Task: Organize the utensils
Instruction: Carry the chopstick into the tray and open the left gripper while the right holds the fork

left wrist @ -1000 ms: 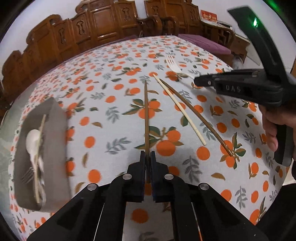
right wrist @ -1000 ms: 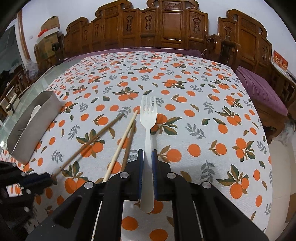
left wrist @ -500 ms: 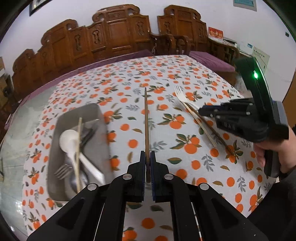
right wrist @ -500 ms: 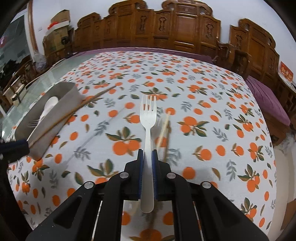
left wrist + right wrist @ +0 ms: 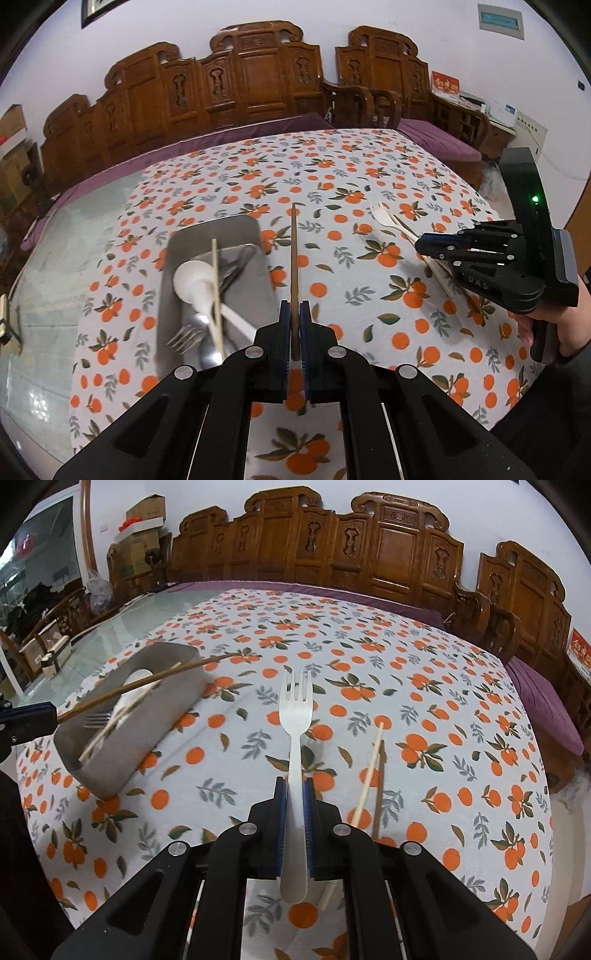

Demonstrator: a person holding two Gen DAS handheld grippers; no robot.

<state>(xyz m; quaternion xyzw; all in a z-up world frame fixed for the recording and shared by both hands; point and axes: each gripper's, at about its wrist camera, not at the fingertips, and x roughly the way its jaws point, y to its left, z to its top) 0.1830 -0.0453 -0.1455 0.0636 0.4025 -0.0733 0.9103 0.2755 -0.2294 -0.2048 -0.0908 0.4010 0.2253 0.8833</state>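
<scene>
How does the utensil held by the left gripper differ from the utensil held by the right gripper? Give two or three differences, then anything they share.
The dark chopstick in the left gripper is a thin, plain brown stick; the white fork in the right gripper is broader and ends in tines. The chopstick is clamped near one end; the fork's handle sticks out behind the jaws. Both are clamped, pointing forward above the tablecloth.

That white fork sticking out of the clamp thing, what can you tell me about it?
The white fork looks like matte plastic, with four short tines and a flat, rounded handle end. The right gripper is shut on its handle, with the blue pads on either side. It is held above the orange-print tablecloth, tines pointing away from the camera. Nothing else touches it.
</scene>
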